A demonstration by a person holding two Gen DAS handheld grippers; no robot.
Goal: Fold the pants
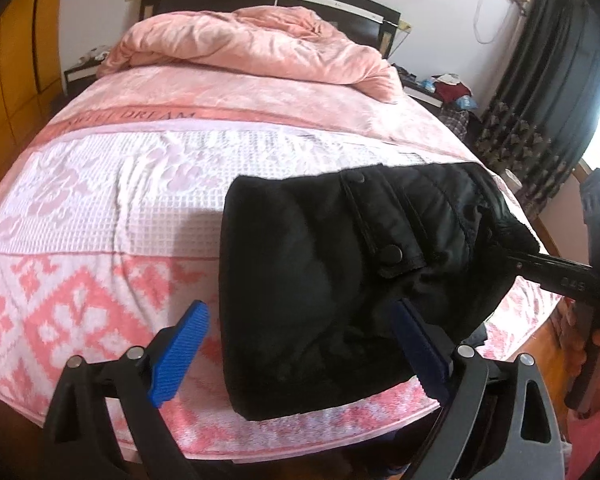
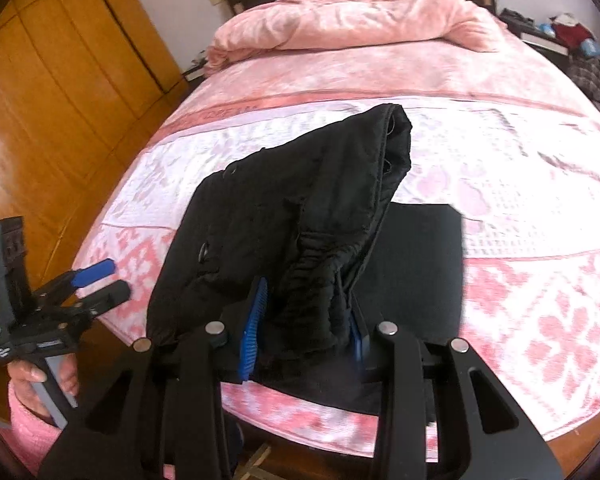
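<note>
The black pants (image 1: 320, 272) lie partly folded near the foot of the bed (image 1: 100, 208). In the right wrist view my right gripper (image 2: 306, 326) is shut on the bunched waistband of the pants (image 2: 292, 224) and holds that end lifted over the flat lower layer (image 2: 420, 272). My left gripper (image 1: 300, 356) is open, its blue pads (image 1: 180, 356) on either side of the near edge of the pants without pinching them. It also shows in the right wrist view (image 2: 100, 280) at the left bed edge, open and empty.
A crumpled pink duvet (image 1: 252, 44) lies at the head of the bed. A wooden wardrobe (image 2: 52, 92) stands to the left. A cluttered nightstand (image 1: 448, 92) and dark curtains (image 1: 540, 100) are on the right. The pink patterned blanket (image 2: 520, 184) covers the bed.
</note>
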